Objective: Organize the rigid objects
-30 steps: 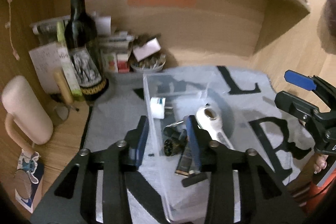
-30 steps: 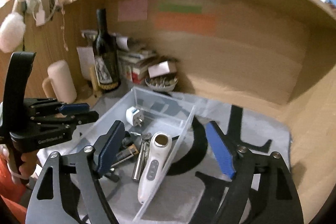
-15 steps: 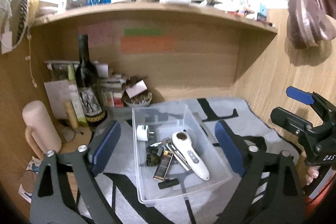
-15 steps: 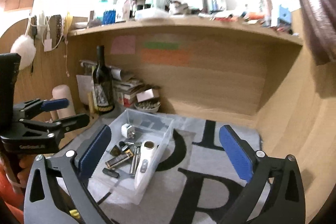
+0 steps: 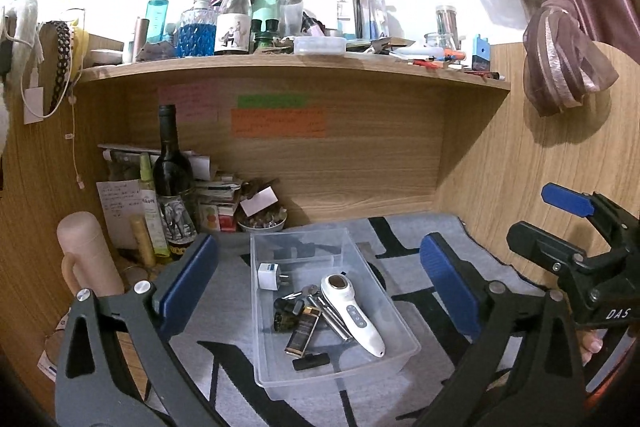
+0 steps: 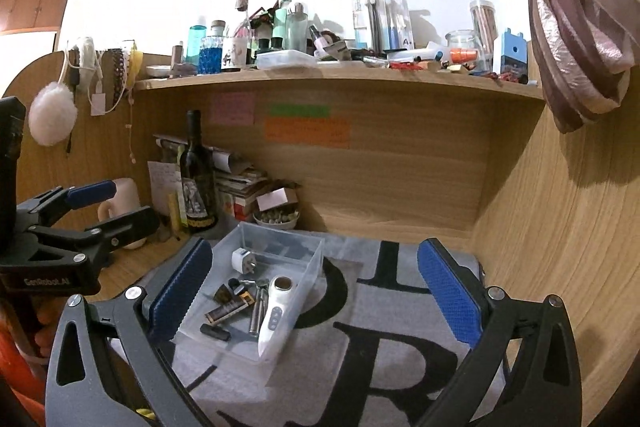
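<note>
A clear plastic bin sits on a grey mat with black letters. Inside lie a white handheld device, a white plug adapter, a gold-and-black bar, keys and small dark pieces. My left gripper hovers in front of the bin, its jaws opening wide with nothing pressed between them. To the bin's right, my right gripper stands open and empty over the mat.
A dark wine bottle, a pink mug, stacked boxes and a small bowl crowd the back left corner. A cluttered wooden shelf runs overhead. Wooden walls close in both sides; a curtain hangs at right.
Both grippers drew back and up from the bin, and their jaws spread wide. The left jaws, earlier narrow at the bin's left wall, now stand clear of it.
</note>
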